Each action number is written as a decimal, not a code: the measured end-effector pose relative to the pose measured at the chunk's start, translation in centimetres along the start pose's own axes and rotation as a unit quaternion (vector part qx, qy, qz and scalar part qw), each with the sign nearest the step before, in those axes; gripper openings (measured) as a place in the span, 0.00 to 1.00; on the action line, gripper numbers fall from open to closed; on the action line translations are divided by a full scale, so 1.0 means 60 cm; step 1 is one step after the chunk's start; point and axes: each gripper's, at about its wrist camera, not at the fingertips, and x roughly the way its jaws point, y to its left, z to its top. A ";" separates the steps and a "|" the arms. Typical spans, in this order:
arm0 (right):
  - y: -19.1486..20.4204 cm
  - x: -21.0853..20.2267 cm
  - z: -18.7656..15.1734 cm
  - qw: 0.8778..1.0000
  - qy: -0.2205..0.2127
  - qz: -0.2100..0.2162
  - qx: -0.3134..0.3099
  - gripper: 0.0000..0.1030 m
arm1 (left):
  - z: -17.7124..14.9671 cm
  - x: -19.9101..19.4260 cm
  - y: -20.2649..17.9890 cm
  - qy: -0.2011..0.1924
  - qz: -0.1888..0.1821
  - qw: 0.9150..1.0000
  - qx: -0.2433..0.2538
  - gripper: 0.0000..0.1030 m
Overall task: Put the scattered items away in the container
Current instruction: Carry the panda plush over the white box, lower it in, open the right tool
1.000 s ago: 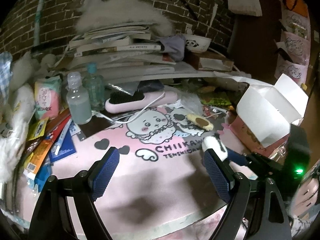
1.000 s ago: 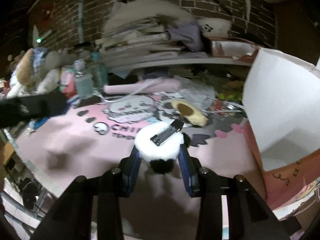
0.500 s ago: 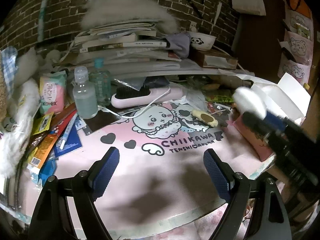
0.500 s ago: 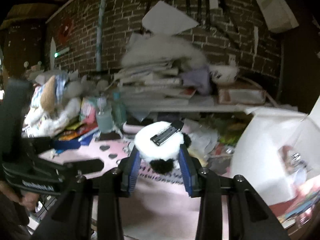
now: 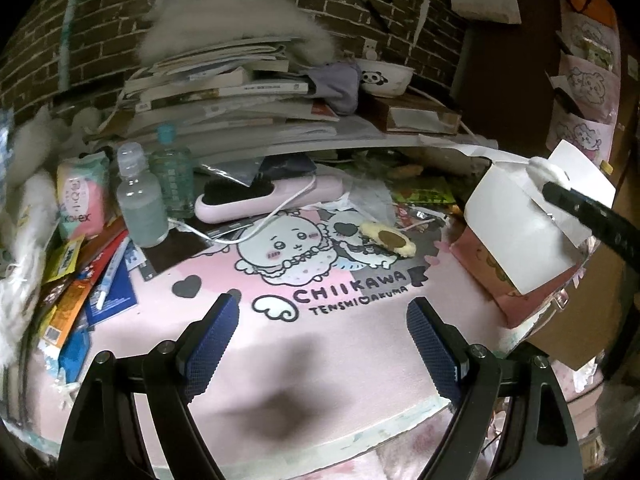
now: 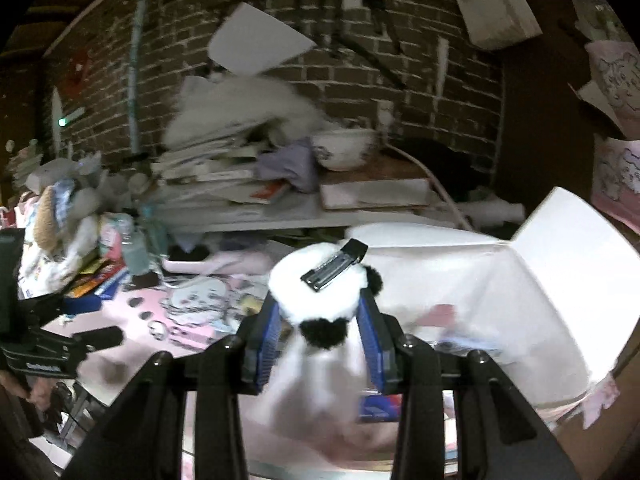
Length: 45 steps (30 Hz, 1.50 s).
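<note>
A: Fluffy white clip (image 6: 320, 292), clamped in the right gripper's (image 6: 320, 340) jaws, is hanging over the open box (image 6: 560, 264).

B: It is looking soft and light; holding its plush sides is suiting it. The left gripper's (image 5: 322, 340) jaws are standing apart, empty, above the worktop (image 5: 340, 360).

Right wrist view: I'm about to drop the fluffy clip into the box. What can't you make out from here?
- Inside of the box: motion-blurred in the right wrist view; from the left wrist, its white flap hides it.
- Underside of the fluffy panda clip: hidden between the right gripper fingers.
- Right gripper's jaws in the left wrist view: cut off; only its arm shows.
- Desk mat's near edge: behind the left gripper.
</note>
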 end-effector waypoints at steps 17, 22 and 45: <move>-0.148 0.035 0.020 0.991 0.130 -0.032 0.001 0.34 | 0.008 0.015 -0.040 0.008 -0.011 1.000 0.021 0.82; -0.149 0.051 0.021 0.989 0.144 -0.041 -0.009 0.35 | 0.013 0.005 -0.044 -0.002 -0.011 1.000 0.022 0.82; 0.000 -0.020 0.025 0.993 -0.003 0.113 -0.035 0.83 | 0.043 0.057 -0.092 0.015 0.004 0.998 0.064 0.82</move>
